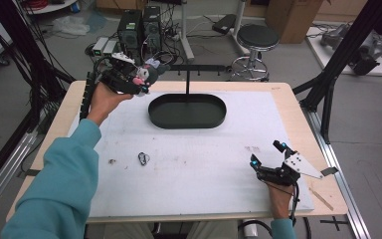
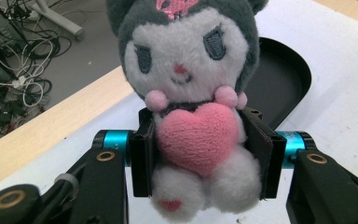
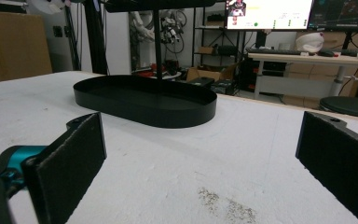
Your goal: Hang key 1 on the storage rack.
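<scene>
A small plush toy [image 2: 191,93] with a grey hood, white face and pink heart is pinched at its body between the pads of my left gripper [image 2: 198,154]. In the high view that left gripper [image 1: 140,79] holds the plush toy [image 1: 149,73] above the table's far left, just left of the black oval tray [image 1: 155,110]. My right gripper [image 1: 267,154] rests low near the front right of the white mat, its jaws wide apart with nothing between them. Its own view looks along the mat at the black oval tray [image 3: 186,114] and the upright post [image 3: 158,51].
A black stand with a post and crossbar [image 1: 187,74] rises from the tray. A small metal ring [image 1: 143,159] lies on the white mat [image 1: 204,164] at front left. A stool [image 1: 257,37], cables and computer boxes stand beyond the table's far edge.
</scene>
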The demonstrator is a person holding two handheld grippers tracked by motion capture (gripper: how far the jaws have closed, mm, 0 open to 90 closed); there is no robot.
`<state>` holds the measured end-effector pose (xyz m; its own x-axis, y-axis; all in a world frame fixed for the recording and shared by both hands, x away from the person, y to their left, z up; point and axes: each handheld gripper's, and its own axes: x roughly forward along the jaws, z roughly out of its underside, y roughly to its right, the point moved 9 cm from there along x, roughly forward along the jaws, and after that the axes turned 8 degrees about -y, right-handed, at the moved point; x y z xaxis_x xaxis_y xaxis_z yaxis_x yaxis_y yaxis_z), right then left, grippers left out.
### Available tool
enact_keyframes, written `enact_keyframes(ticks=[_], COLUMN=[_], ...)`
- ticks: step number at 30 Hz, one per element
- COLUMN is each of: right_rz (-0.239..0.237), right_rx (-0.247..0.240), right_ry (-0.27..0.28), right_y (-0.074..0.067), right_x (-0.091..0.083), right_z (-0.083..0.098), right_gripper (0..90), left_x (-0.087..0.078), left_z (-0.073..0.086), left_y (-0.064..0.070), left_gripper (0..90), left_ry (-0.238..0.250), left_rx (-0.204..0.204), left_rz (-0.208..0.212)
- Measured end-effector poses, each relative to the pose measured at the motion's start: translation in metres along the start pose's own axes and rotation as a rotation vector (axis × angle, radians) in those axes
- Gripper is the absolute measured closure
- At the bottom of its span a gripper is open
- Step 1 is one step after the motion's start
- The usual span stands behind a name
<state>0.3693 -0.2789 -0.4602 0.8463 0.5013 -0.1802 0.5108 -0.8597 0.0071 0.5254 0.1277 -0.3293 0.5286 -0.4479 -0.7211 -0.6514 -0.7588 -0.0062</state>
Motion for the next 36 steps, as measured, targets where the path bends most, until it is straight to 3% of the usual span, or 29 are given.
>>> enact_keyframes(ticks=[5, 7, 10, 23, 36], right_rz=[0.000, -0.001, -0.002, -0.001, -0.001], right_rx=[0.003, 0.003, 0.005, 0.003, 0.001], right_ry=[-0.002, -0.002, -0.003, 0.001, -0.001], right_y=[0.000, 0.000, 0.000, 0.000, 0.000], right_x=[0.000, 0.000, 0.000, 0.000, 0.000], right_z=[0.000, 0.000, 0.000, 0.000, 0.000], right_gripper=[0.8, 0.8, 0.8, 0.8, 0.8], left_x=[0.003, 0.004, 0.006, 0.018, 0.024], left_z=[-0.005, -0.007, -0.012, -0.013, 0.005], left_y=[0.001, 0.001, 0.003, -0.002, -0.012], left_gripper=[52.0, 52.0, 52.0, 52.0, 51.9], left_ry=[0.005, 0.001, 0.008, 0.018, -0.004], left_rx=[-0.010, 0.006, 0.011, -0.024, -0.056], left_rz=[0.003, -0.019, -0.020, -0.037, -0.050])
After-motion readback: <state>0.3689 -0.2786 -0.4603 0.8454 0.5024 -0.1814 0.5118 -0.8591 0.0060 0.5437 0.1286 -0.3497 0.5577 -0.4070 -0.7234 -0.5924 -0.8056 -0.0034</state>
